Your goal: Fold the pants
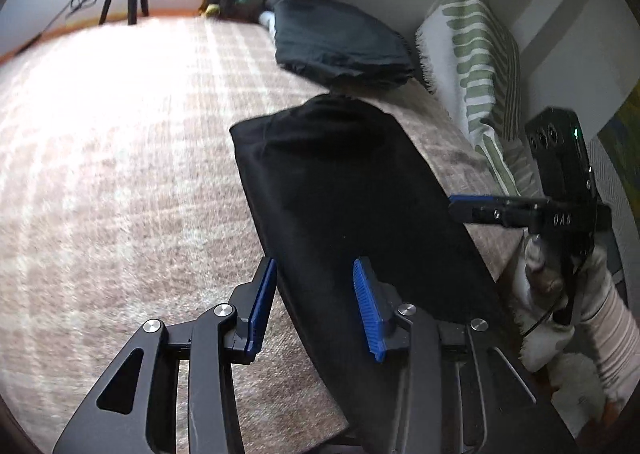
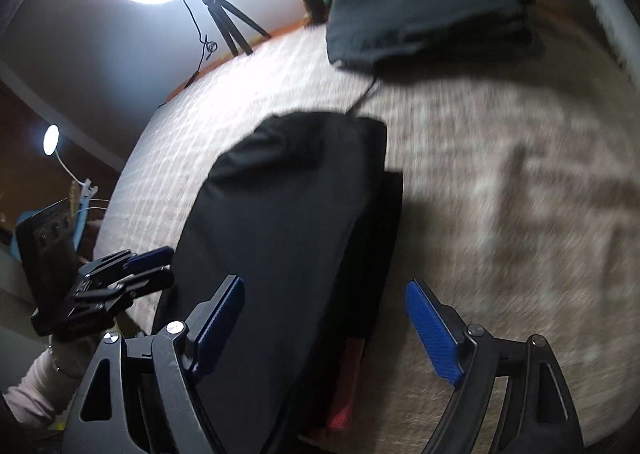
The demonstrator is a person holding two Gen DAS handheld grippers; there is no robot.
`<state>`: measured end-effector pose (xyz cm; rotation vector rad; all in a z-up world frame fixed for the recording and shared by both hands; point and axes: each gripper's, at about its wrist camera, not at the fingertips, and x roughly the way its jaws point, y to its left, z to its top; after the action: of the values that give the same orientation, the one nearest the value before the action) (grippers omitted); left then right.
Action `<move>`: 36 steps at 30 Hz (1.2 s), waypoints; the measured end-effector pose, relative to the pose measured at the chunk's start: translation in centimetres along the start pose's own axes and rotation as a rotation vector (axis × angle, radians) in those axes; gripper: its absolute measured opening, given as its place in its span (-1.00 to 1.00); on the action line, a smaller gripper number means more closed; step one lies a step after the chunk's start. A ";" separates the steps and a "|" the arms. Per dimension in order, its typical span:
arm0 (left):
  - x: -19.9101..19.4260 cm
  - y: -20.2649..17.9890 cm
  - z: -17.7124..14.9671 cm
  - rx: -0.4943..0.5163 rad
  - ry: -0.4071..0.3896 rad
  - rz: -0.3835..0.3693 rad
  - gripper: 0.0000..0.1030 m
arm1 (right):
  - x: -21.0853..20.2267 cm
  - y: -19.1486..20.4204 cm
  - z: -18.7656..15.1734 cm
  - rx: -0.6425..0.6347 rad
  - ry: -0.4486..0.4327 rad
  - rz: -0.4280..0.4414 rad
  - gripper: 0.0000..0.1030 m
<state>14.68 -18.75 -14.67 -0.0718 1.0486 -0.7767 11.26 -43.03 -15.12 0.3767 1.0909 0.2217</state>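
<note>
Left claw [image 1: 316,308] is spread, its blue pads either side of the near edge of the folded black fabric pants [image 1: 344,190], not pressing. Right claw [image 2: 326,328] gapes wide, empty, above the pants' near end on the beige checked bed blanket [image 2: 500,194].

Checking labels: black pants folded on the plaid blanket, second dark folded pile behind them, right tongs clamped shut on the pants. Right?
Not quite: the right tongs are open, pads clear of the black pants, as the right wrist view shows. The dark folded pile and plaid blanket are right.
</note>
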 end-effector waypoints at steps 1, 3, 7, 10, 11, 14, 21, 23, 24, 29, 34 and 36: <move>0.3 0.2 -0.1 -0.010 0.008 -0.008 -0.26 | 0.4 -0.3 -0.2 0.002 0.003 0.007 0.65; 0.6 0.4 -0.2 -0.022 0.015 -0.013 -0.26 | 1.1 -0.7 -0.7 0.004 0.011 0.002 0.65; 1.3 1.1 -0.2 -0.049 0.023 -0.027 -0.25 | 1.8 -1.1 -1.6 -0.020 0.001 0.022 0.62; 1.7 1.2 -0.4 -0.055 0.027 -0.038 -0.25 | 1.5 -1.1 -2.3 -0.045 -0.027 0.042 0.52; 1.9 1.3 -0.5 -0.059 0.028 -0.042 -0.25 | 1.4 -1.2 -2.3 -0.048 -0.034 0.060 0.40; 2.0 1.5 -0.6 -0.073 0.017 -0.061 -0.25 | 1.7 -1.4 -2.4 -0.039 -0.029 0.135 0.14; 2.3 1.4 -0.4 -0.083 0.000 -0.067 -0.43 | 2.2 -1.7 -2.3 0.017 -0.059 0.183 -0.39; 2.3 1.3 -0.3 -0.084 -0.009 -0.064 -0.51 | 1.9 -2.1 -2.3 0.050 -0.071 0.189 -0.54; 2.3 1.2 -0.3 -0.080 -0.013 -0.062 -0.53 | 1.6 -2.0 -2.4 0.057 -0.082 0.189 -0.58; 2.5 0.9 -0.1 -0.069 -0.015 -0.056 -0.54 | 1.3 -1.7 -2.6 0.018 -0.079 0.164 -0.41; 2.7 0.8 -0.1 -0.060 -0.014 -0.049 -0.54 | 2.2 -1.5 -2.5 -0.001 -0.048 0.157 -0.02; 2.9 1.0 -0.1 -0.070 -0.007 -0.050 -0.50 | 2.4 -1.1 -2.7 -0.029 -0.066 0.145 -0.02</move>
<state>15.94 -19.78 -17.31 -0.1612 1.0702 -0.7847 9.89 -42.68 -18.62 0.4348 0.9952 0.3515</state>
